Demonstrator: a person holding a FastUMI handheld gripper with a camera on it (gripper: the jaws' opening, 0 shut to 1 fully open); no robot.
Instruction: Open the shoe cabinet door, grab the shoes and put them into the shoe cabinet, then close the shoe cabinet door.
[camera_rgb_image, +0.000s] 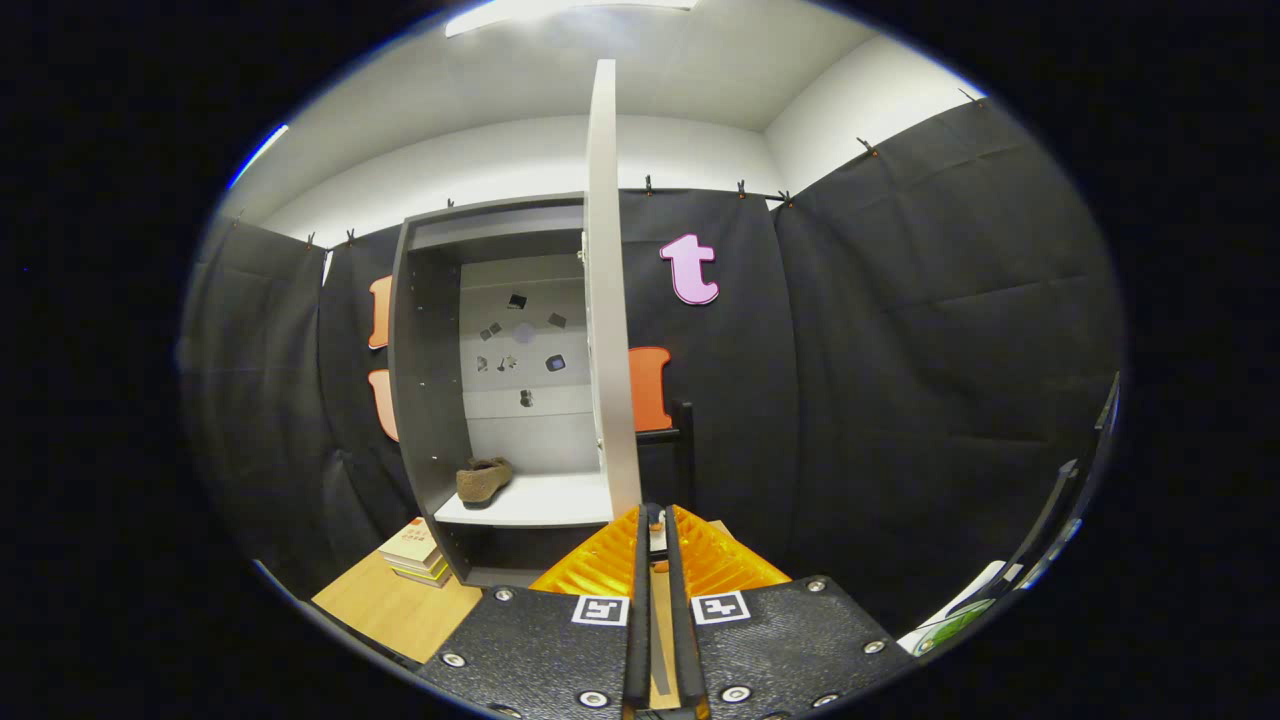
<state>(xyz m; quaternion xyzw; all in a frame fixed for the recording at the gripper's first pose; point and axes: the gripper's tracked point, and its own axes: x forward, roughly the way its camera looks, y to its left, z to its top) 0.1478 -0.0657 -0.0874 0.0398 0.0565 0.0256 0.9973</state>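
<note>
Shoe (484, 480) on cabinet shelf (535, 502); door (610, 300) edge-on ahead; tongs (656, 530) pressed together.

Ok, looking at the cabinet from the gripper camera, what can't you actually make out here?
- Gripper view: whether the gripper actually pinches the door; the fingers are near closed at its lower edge, hiding the contact.
- Whether a second shoe lies behind the shoe on the shelf; too small to tell.
- The small dark marks on the cabinet's back panel: too small to identify.
- The books beside the cabinet: partly hidden by its corner.
</note>
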